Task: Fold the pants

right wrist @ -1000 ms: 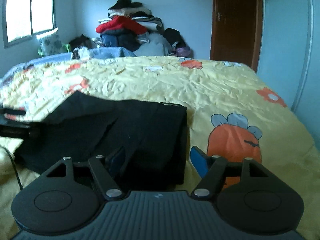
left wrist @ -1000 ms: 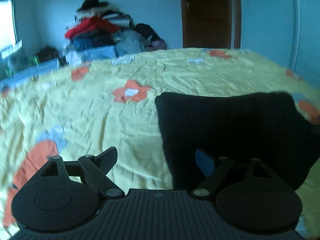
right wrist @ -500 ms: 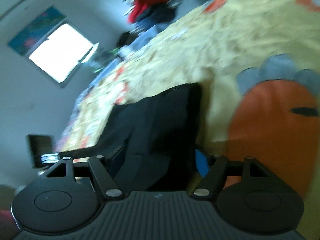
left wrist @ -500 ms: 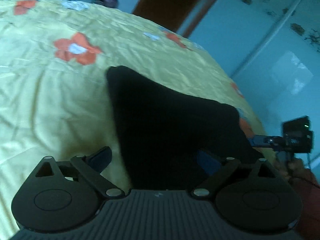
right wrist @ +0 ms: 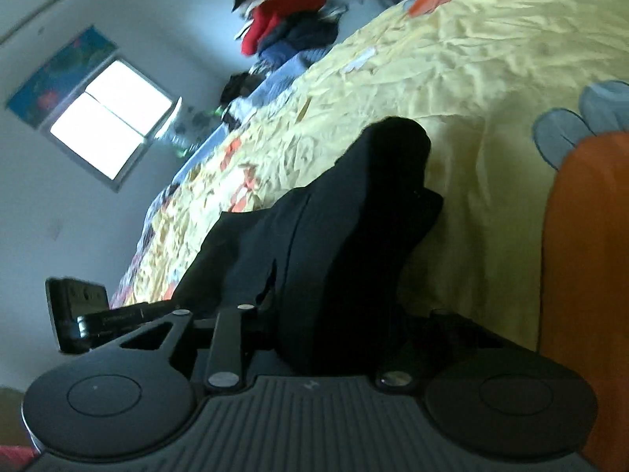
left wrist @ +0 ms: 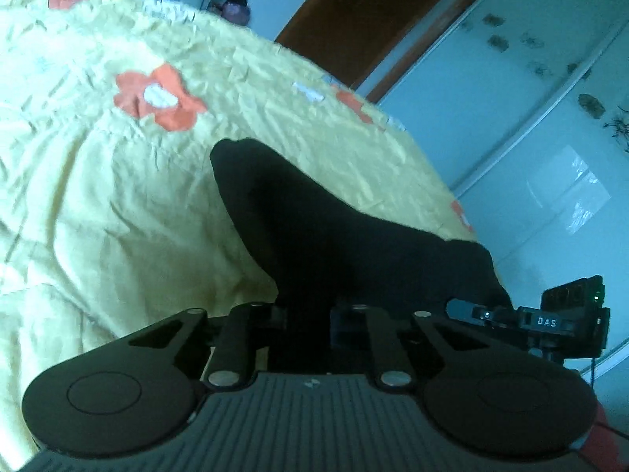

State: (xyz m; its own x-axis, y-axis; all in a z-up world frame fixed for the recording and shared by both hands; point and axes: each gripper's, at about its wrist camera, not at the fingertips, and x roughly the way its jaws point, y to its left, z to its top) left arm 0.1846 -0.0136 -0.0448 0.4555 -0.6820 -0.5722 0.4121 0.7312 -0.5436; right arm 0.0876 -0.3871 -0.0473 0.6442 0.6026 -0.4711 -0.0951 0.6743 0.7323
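Observation:
The black pants (left wrist: 334,236) lie partly folded on the yellow bedsheet (left wrist: 98,196). My left gripper (left wrist: 308,322) is shut on their near edge, with the dark cloth bunched between the jaws. In the right wrist view the pants (right wrist: 334,244) run away from the camera, and my right gripper (right wrist: 334,338) is shut on their near edge too. Both views are tilted. The right gripper (left wrist: 566,318) shows at the right edge of the left wrist view. The left gripper (right wrist: 78,314) shows at the left of the right wrist view.
The sheet (right wrist: 491,78) carries orange flower and carrot prints (right wrist: 582,275). A pile of clothes (right wrist: 291,27) sits at the far end of the bed. A window (right wrist: 106,126) is at the left wall, a brown door (left wrist: 373,11) and a pale wardrobe (left wrist: 550,118) at the right.
Both grippers were open above the pants a second ago. They have tilted, dropped onto the near edge and closed on the cloth.

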